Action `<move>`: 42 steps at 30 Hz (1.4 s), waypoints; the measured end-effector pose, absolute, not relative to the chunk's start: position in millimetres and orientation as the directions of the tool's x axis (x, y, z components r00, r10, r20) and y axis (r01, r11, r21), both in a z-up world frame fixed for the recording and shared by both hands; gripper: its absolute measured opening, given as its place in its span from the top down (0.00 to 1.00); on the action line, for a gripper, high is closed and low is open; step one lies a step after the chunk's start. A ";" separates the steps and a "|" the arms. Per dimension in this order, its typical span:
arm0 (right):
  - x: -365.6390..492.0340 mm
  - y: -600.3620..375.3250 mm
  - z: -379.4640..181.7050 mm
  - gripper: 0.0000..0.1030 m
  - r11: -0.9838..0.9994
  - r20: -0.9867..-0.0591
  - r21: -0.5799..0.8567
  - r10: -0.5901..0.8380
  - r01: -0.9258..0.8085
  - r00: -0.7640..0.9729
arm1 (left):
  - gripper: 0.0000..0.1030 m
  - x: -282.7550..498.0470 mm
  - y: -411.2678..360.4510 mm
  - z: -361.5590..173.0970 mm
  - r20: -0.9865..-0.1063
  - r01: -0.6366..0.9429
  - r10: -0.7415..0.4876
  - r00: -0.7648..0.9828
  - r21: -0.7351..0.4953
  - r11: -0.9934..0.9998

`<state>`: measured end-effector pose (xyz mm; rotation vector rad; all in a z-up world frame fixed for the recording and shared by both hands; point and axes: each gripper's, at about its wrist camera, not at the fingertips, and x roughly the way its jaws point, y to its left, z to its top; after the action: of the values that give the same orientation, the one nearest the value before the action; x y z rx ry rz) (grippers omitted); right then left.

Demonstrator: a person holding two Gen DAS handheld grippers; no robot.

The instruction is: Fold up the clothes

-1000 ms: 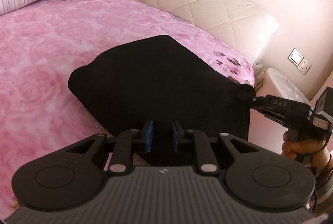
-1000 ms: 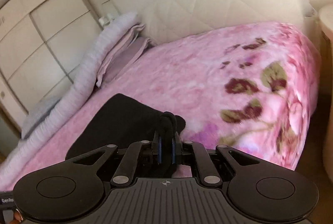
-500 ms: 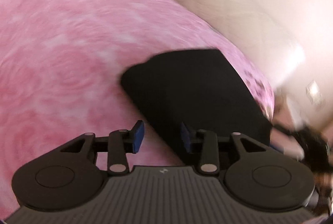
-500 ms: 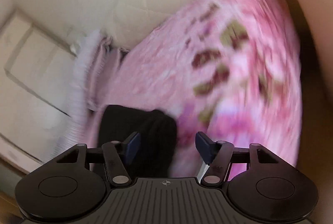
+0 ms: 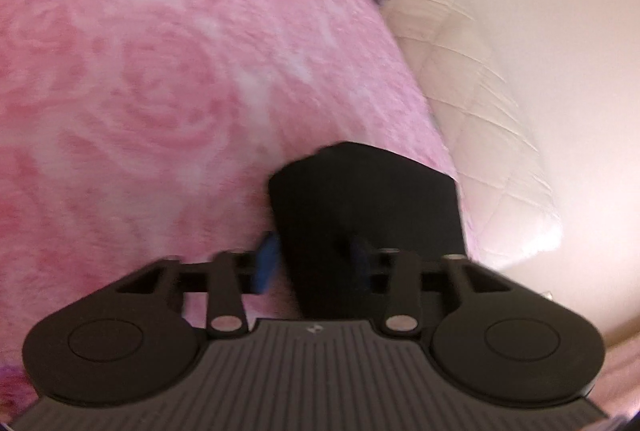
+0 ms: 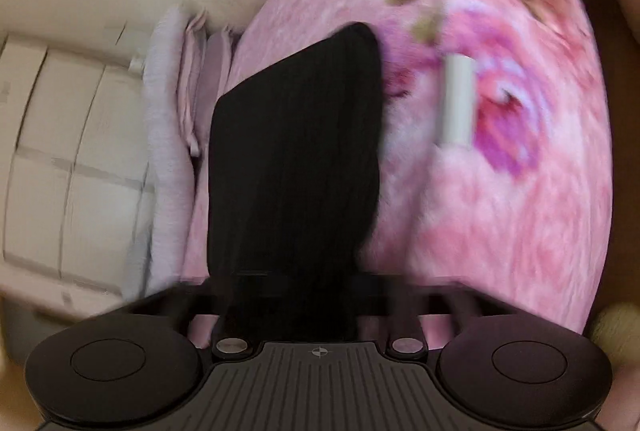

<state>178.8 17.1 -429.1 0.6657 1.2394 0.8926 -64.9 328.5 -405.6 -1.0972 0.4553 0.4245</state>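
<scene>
One black garment [image 5: 366, 207] lies folded on the bed, on a pink rose-patterned blanket [image 5: 132, 79], and runs back between the fingers of both grippers. In the left wrist view its near end fills the gap of the left gripper [image 5: 314, 265]; the blue pads [image 5: 267, 265] stand at either side of the cloth, the jaws are closing, and whether they already press on it cannot be told, since the right pad is half sunk in the dark fabric. In the right wrist view the garment [image 6: 296, 159] stretches away as a long dark strip from the right gripper [image 6: 298, 287], whose jaws are also closing; its fingers are smeared by motion blur and lost against the black cloth, so its grip cannot be made out.

Around the garment: a quilted cream headboard [image 5: 476, 135] beyond the bed's edge, a stack of folded pink and white bedding [image 6: 180, 119] beside the garment's far side, pale cupboard doors [image 6: 60, 159] behind that, and one small whitish cylinder [image 6: 456, 103] lying on the blanket, apart from the garment. Its nature is unclear.
</scene>
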 end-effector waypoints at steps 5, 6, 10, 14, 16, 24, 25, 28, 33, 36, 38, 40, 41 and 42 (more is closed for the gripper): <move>208.5 12.8 -408.0 0.88 0.525 -0.535 0.785 0.842 -0.328 0.069 | 0.88 -69.6 294.6 -391.7 -0.549 -0.512 0.082 0.832 -0.703 0.494; 217.5 8.9 -403.7 0.88 0.533 -0.541 0.772 0.837 -0.347 0.084 | 0.88 -70.6 282.4 -391.9 -0.546 -0.499 0.064 0.835 -0.704 0.506; 256.8 -5.3 -408.7 0.84 0.545 -0.560 0.758 0.826 -0.359 0.071 | 0.88 -75.7 233.5 -398.5 -0.547 -0.471 0.029 0.836 -0.690 0.550; 253.4 -16.0 -413.6 0.65 0.550 -0.546 0.776 0.831 -0.309 0.107 | 0.89 -87.2 227.3 -395.7 -0.580 -0.498 0.042 0.813 -0.656 0.567; 232.4 -25.0 -393.7 0.65 0.595 -0.550 0.707 0.802 -0.382 0.232 | 0.89 -98.6 232.6 -383.5 -0.575 -0.506 0.079 0.814 -0.636 0.583; 123.8 1.5 -363.0 0.65 0.606 -0.528 0.276 0.744 -0.746 0.409 | 0.88 -62.9 224.7 -350.1 -0.527 -0.419 0.175 0.832 -0.388 0.821; 118.9 6.8 -368.7 0.65 0.613 -0.538 0.238 0.729 -0.753 0.423 | 0.88 -52.8 221.3 -354.0 -0.534 -0.402 0.176 0.827 -0.343 0.849; 138.1 12.2 -387.0 0.65 0.677 -0.625 0.219 0.650 -0.702 0.432 | 0.89 -21.3 220.1 -376.8 -0.632 -0.401 0.201 0.749 -0.191 0.896; 172.6 -2.9 -368.5 0.65 0.717 -0.623 0.246 0.632 -0.652 0.461 | 0.88 -6.7 228.1 -356.2 -0.609 -0.354 0.202 0.767 -0.138 0.925; 196.6 -8.9 -358.7 0.65 0.737 -0.585 0.307 0.645 -0.603 0.491 | 0.87 8.4 241.6 -340.4 -0.576 -0.332 0.185 0.796 -0.161 0.930; 211.5 -8.3 -357.4 0.65 0.705 -0.555 0.399 0.695 -0.586 0.457 | 0.86 23.4 252.6 -334.1 -0.563 -0.324 0.173 0.808 -0.181 0.929; 222.0 -6.4 -356.4 0.65 0.673 -0.540 0.474 0.731 -0.567 0.417 | 0.86 38.2 262.7 -331.6 -0.553 -0.312 0.158 0.818 -0.196 0.930; 226.7 -4.6 -356.9 0.66 0.660 -0.533 0.502 0.745 -0.560 0.400 | 0.86 45.0 268.1 -330.9 -0.550 -0.307 0.148 0.822 -0.209 0.929; 232.1 -2.0 -358.7 0.66 0.651 -0.530 0.523 0.754 -0.550 0.387 | 0.86 50.9 273.0 -331.0 -0.548 -0.302 0.138 0.825 -0.222 0.927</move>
<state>232.1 -2.0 -358.7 0.2810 0.8216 0.8433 50.9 273.0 -331.0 -0.3082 0.5536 0.2374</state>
